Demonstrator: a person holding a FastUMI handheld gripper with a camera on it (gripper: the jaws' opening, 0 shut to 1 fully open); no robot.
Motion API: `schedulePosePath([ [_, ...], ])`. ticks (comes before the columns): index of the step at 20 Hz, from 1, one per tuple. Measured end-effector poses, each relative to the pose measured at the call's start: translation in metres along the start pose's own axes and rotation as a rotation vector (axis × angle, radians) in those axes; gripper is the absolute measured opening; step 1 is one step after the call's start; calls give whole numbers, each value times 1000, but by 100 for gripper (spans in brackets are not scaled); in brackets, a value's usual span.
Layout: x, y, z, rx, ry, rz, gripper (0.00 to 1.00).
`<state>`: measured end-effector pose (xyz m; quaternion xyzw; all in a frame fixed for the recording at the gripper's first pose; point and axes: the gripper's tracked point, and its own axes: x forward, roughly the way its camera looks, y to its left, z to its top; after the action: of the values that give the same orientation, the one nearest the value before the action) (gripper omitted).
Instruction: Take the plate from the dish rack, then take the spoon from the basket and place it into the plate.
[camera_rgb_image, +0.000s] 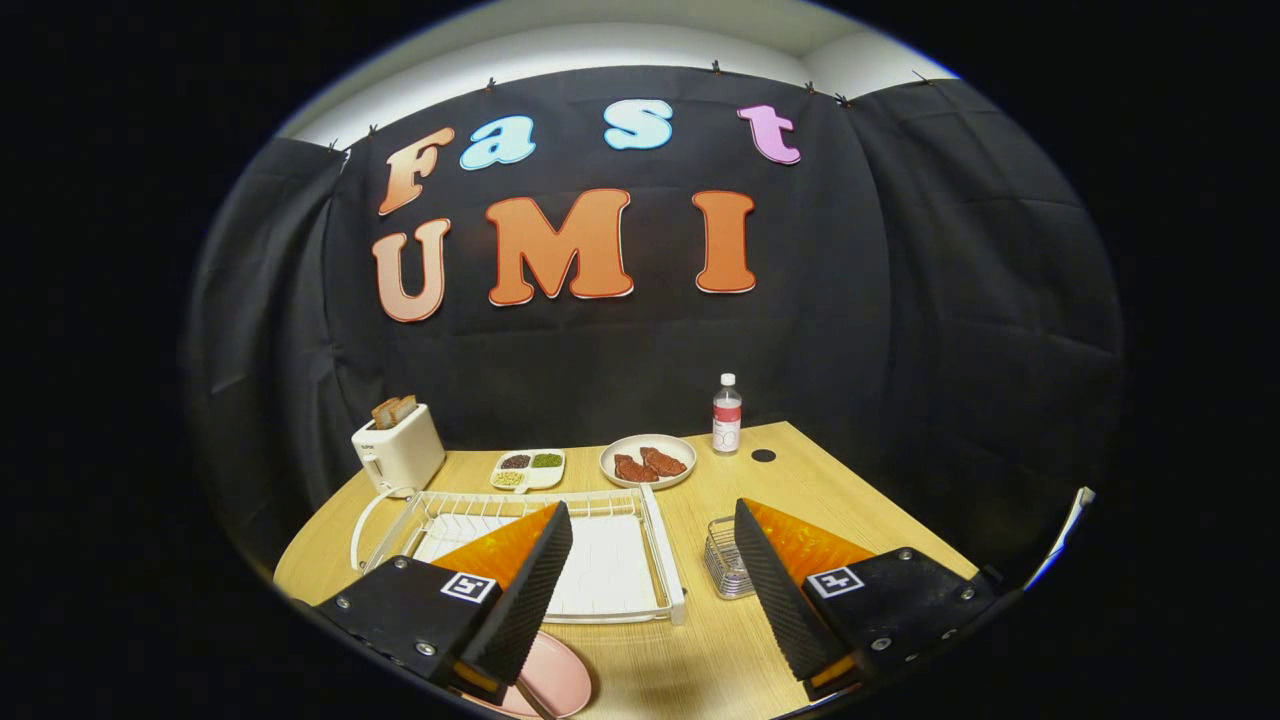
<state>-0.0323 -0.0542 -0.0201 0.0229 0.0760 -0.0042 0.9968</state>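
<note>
My gripper (652, 510) is open and held well above the wooden table (800, 480), with nothing between its fingers. A pink plate (562, 676) lies flat on the table near the front edge, half hidden under the left finger (520, 590). A thin dark rod (536, 702) crosses the plate's near rim; I cannot tell whether it is the spoon. The white wire dish rack (664, 560) stands beyond the plate, its white tray bare. A small metal wire basket (722, 565) sits right of the rack, partly covered by the right finger (775, 590).
At the back of the table stand a white toaster (398, 450) with bread in it, a white divided dish (528, 470) of seasonings, a plate with pieces of meat (648, 462) and a small clear bottle (727, 415). A dark round hole (763, 455) marks the tabletop by the bottle.
</note>
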Motion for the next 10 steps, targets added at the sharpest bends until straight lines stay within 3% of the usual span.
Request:
schedulePosePath([
  [10, 1, -10, -1, 9, -1, -7, 97],
])
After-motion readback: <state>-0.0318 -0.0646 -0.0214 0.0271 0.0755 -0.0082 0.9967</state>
